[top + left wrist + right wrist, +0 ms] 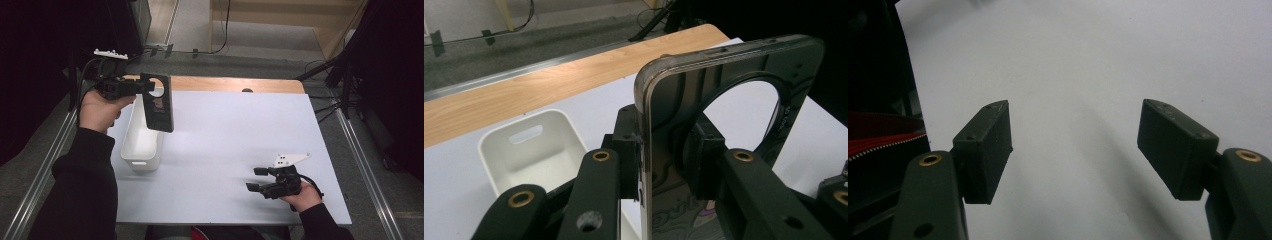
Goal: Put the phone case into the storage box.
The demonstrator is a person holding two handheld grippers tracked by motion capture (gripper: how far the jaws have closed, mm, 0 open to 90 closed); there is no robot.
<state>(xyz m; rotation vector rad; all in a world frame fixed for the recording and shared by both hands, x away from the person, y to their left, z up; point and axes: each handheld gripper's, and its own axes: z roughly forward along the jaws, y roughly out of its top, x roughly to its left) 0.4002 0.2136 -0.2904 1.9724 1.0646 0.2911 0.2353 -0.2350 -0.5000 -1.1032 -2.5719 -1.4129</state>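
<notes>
Left tongs (pixel 148 86) are clamped on the top edge of a dark phone case (pixel 159 102), which hangs upright from them in the air, just above and beside the white bin (pixel 141 134) below; looks like the carry step, case lifted clear and about to go into or away from the bin, can't tell which. Right tongs (pixel 258 179) sit idle with jaws wide and nothing between them, low over the white worktop (pixel 235 135), well apart from the case. Next move needs the left tongs to keep the clamp firm while lining the case's long edge up with the bin opening before lowering.
</notes>
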